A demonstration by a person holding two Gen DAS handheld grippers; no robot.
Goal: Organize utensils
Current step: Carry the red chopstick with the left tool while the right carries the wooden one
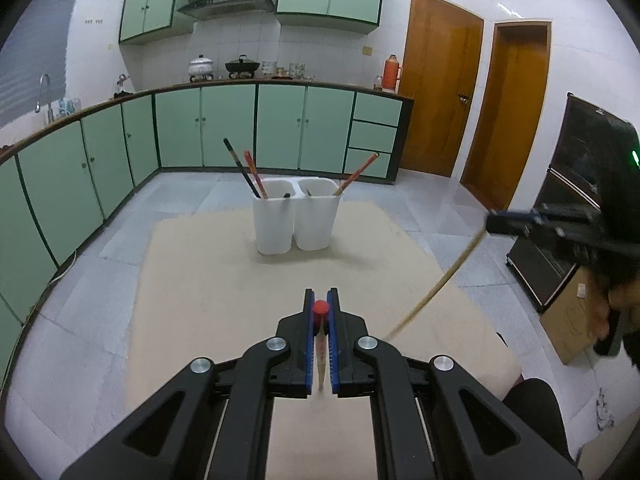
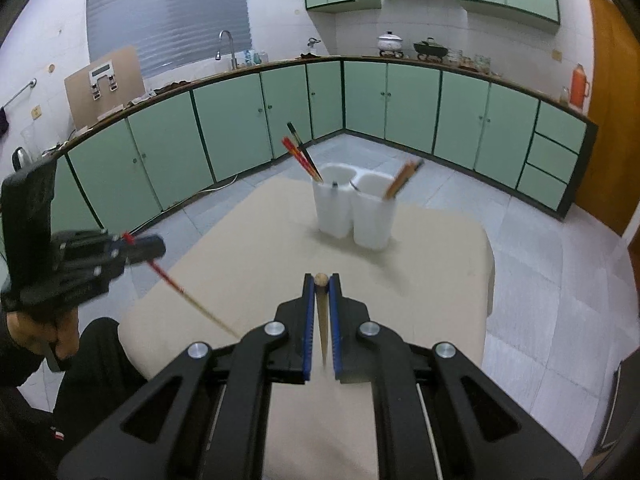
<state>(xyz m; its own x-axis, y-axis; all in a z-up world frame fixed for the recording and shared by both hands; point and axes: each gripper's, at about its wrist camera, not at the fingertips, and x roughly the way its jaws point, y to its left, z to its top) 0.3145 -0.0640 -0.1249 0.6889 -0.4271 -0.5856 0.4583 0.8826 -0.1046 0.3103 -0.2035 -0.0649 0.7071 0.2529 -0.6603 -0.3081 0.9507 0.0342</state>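
Note:
A white two-compartment holder (image 1: 296, 216) stands on the beige table top (image 1: 224, 280); it also shows in the right wrist view (image 2: 354, 210). Its left compartment holds a black chopstick (image 1: 240, 168) and a red one (image 1: 255, 172); its right compartment holds a brown one (image 1: 358, 174). My left gripper (image 1: 321, 300) is shut on a red-topped chopstick (image 1: 320, 310), held above the table and hanging down; it shows from the side in the right wrist view (image 2: 148, 248). My right gripper (image 2: 321, 280) is shut on a plain wooden chopstick (image 2: 322, 320), seen slanting in the left wrist view (image 1: 440, 280).
Green kitchen cabinets (image 1: 224, 128) with a counter run along the back and left. Wooden doors (image 1: 440, 88) stand at the right. A dark oven unit (image 1: 580, 200) and a cardboard box (image 1: 572, 320) sit to the right of the table. The floor is grey tile.

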